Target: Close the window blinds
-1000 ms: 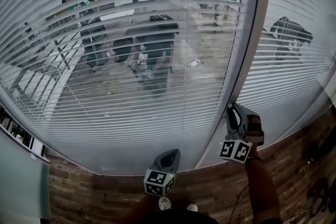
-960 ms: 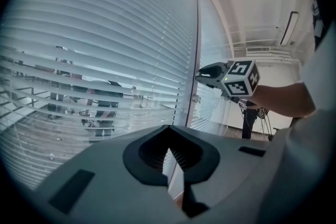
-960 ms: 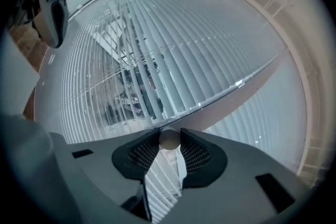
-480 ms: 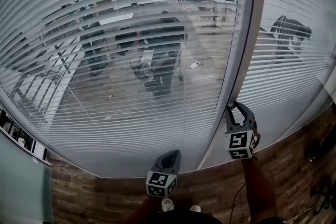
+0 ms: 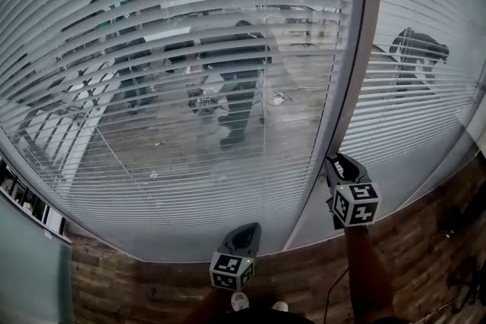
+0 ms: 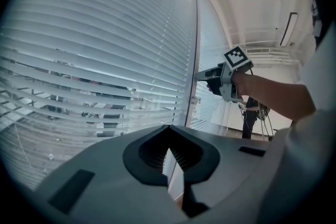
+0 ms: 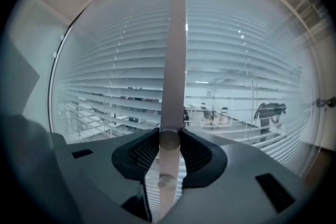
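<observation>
White slatted window blinds (image 5: 190, 87) (image 6: 105, 60) fill the pane ahead; their slats are tilted partly open, so a room shows through them. A pale round wand (image 7: 173, 60) hangs in front of the upright frame post (image 5: 353, 72) between two blinds. My right gripper (image 5: 335, 162) (image 7: 169, 150) is shut on the wand's lower end, its marker cube turned toward me. It also shows from the side in the left gripper view, as the right gripper (image 6: 202, 76). My left gripper (image 5: 246, 227) (image 6: 176, 186) hangs low near the sill with its jaws together, holding nothing.
A second blind (image 5: 425, 49) covers the pane to the right of the post. Below the window lies a wood-plank floor (image 5: 425, 254). A ledge with small items (image 5: 23, 197) runs along the left edge. A person's shoes (image 5: 239, 301) show at the bottom.
My right gripper has twisted on the wand, turning its marker cube up and to the right. The left gripper has stayed low near the sill.
</observation>
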Available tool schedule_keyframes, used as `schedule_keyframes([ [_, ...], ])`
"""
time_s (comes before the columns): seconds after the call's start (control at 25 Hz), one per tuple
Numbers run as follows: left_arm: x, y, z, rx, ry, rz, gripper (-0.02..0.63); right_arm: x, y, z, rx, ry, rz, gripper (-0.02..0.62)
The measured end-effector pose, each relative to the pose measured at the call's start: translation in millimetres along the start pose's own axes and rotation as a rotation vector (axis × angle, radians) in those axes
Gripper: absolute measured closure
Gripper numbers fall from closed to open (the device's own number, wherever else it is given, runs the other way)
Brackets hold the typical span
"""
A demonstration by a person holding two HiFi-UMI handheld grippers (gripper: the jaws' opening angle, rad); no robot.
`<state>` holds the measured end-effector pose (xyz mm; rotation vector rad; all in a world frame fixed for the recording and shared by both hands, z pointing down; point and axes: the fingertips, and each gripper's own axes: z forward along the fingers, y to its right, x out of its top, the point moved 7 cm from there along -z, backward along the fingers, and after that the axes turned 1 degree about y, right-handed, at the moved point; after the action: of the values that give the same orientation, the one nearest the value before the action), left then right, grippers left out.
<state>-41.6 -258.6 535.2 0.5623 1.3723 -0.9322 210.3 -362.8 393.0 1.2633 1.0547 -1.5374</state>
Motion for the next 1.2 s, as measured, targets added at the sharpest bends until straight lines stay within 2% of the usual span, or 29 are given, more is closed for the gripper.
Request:
schedule_keyframes([
  [0.4,1,1,4,-0.018,0.007,0.016,0.614,-9,18,2,0.145,0.044,0.484,0.468],
  [0.48,3,0,5,-0.017,0.012,0.014,0.614,-10,20,3,0.165,0.041,0.542,0.466],
  [0.56,6,-1,6,-0.018,0.018,0.01,0.614,-9,20,3,0.17,0.047,0.531,0.466],
  [0.8,6,-4,6,-0.016,0.017,0.015,0.614,-8,16,2,0.131,0.078,0.421,0.466],
  [0.88,5,-6,5,-0.011,0.013,0.014,0.614,-6,12,2,0.102,0.081,0.339,0.466],
  [0.96,6,-8,3,-0.004,0.012,0.016,0.614,-5,4,-1,0.046,0.093,0.172,0.464],
  [1.08,8,-14,1,0.007,0.021,0.018,0.614,1,-10,-9,-0.073,0.118,-0.2,0.456],
  [1.2,9,-16,1,0.012,0.026,0.014,0.614,10,-25,-14,-0.125,0.105,-0.526,0.453],
])
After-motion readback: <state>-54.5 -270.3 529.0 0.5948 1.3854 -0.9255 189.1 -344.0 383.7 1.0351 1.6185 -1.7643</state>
